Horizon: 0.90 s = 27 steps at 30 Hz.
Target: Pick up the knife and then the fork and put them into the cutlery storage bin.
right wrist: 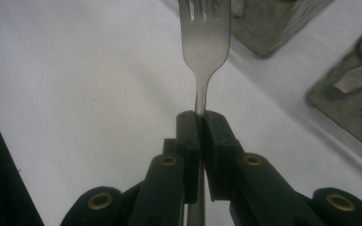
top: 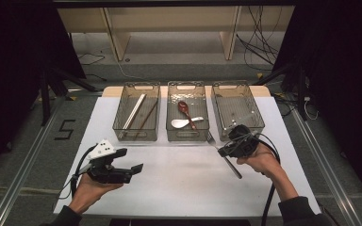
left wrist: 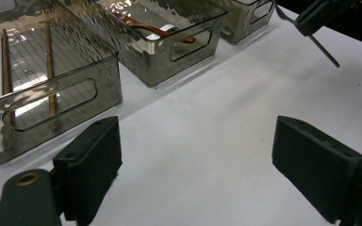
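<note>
Right gripper (right wrist: 199, 123) — jaws clenched on the fork (right wrist: 204, 37) at its neck, tines toward 10 o'clock, beside the right bin (top: 238, 111). Left gripper (left wrist: 195, 165) idle at 7 o'clock, jaws released. Likely best: swing the fork level over that bin, lower, then let go — handle clear of the rim.

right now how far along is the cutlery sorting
Done, it seems: chopsticks lie in the left bin and two spoons in the middle bin. In hand: the right gripper is shut on a fork. Left: the right bin looks empty, so the fork probably goes there. The left gripper is open.
</note>
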Each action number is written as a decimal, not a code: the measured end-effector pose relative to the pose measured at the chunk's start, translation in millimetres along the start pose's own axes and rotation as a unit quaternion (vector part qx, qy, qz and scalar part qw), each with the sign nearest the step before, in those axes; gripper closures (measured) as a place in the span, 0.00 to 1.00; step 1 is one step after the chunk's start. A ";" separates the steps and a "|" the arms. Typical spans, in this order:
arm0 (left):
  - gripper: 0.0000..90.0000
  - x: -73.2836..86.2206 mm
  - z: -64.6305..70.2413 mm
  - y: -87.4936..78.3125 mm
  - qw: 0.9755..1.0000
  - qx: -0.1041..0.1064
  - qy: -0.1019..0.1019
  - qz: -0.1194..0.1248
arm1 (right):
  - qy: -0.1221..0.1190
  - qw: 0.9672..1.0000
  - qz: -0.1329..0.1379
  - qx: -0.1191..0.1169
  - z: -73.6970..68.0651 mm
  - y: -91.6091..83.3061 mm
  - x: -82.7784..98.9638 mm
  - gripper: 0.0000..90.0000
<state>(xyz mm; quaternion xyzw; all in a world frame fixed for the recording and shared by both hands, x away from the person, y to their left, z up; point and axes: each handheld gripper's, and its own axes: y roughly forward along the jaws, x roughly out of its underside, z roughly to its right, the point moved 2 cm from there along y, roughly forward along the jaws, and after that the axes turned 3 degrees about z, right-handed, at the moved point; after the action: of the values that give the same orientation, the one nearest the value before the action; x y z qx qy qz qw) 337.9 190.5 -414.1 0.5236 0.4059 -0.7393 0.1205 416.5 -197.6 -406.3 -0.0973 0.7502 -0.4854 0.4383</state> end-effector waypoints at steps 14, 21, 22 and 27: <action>0.17 0.7 -0.7 -1.4 1.000 -0.003 -0.004 0.004 | 0.039 0.997 0.067 0.022 25.9 -29.2 -0.7 0.96; 0.17 0.6 -0.7 -1.3 1.000 -0.003 -0.004 0.004 | 0.053 0.995 0.076 0.036 35.0 -33.5 0.9 0.96; 0.17 0.6 -0.9 -1.3 1.000 -0.003 -0.005 0.004 | 0.056 0.995 0.076 0.038 36.2 -34.3 0.8 0.96; 0.17 1.3 -2.1 0.2 1.000 -0.003 -0.008 0.002 | 0.063 0.993 0.081 0.053 43.4 -36.5 -0.6 0.96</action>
<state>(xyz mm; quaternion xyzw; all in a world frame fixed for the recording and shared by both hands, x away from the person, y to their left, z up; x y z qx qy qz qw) 338.9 192.2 -415.6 0.5180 0.4057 -0.7423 0.1268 439.4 -243.7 -382.5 0.0183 0.7553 -0.4921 0.4324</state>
